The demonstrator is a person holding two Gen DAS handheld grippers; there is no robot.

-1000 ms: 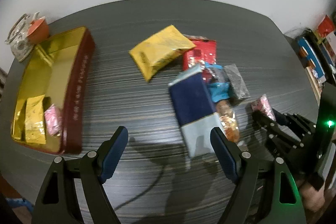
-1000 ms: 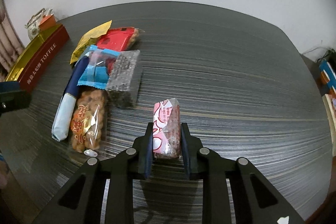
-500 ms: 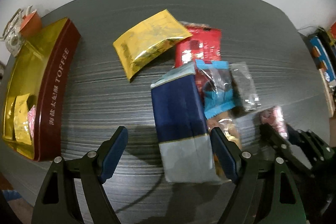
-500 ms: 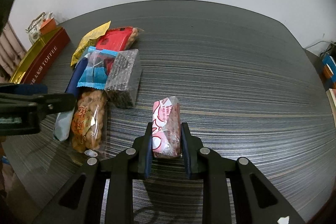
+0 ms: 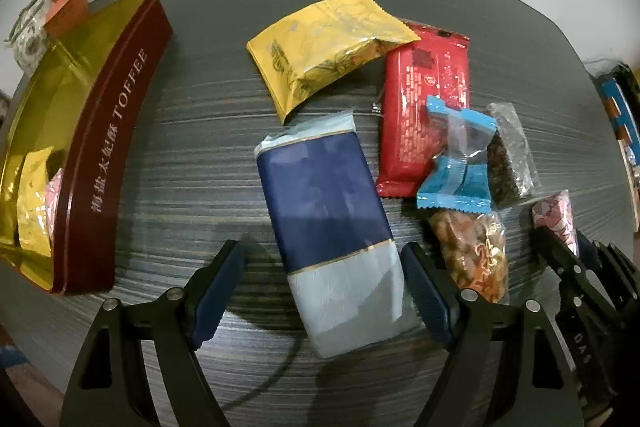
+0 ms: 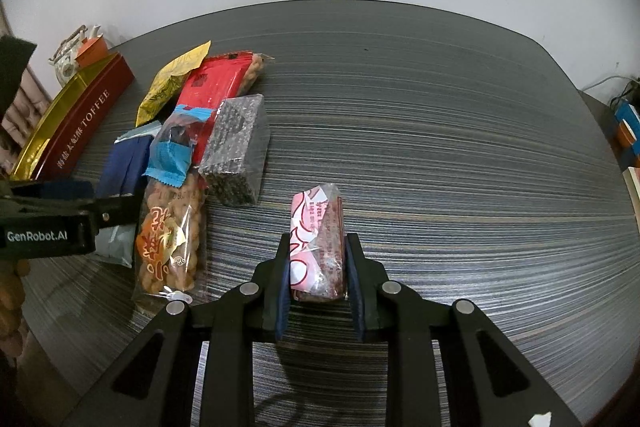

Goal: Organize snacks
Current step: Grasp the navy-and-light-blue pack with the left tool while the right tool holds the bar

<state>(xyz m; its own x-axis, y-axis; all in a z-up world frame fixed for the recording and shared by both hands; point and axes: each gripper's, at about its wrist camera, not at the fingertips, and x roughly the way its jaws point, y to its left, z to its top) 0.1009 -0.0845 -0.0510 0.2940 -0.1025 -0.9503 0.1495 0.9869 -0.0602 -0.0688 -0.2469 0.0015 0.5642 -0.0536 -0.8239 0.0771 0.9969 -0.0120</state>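
The pink bar (image 6: pixel 318 243) sits between the pads of the right gripper (image 6: pixel 319 281), which is clenched on its near half; the far half sticks out forward over the table (image 6: pixel 440 131), clear of the snack pile. Whether the bar is lifted or resting on the wood cannot be told. The left gripper (image 5: pixel 322 291) is spread wide and holds nothing, straddling the pale end of the blue pack (image 5: pixel 332 223) (the biggest item in the pile).

The step in hand looks like a double pick: the right one has its snack, the left is lining up on the blue pack. To do it well, I would bring the left fingers down square to the pack's long sides and close on the pale end. Its right pad (image 5: pixel 426 293) stands just beside the peanut bag (image 5: pixel 472 253), so it should be kept from catching that bag's film. The tin (image 5: pixel 100 147), well apart to the left, seems the likely destination.

Hard to read: the tin's far corner runs out of the left wrist view, and its gold lining glares, so only a gold packet (image 5: pixel 34 203) and something pink show inside. The blue candy (image 5: pixel 460 163) covers part of the red pack (image 5: pixel 420 95) and the dark bar (image 5: pixel 510 159).
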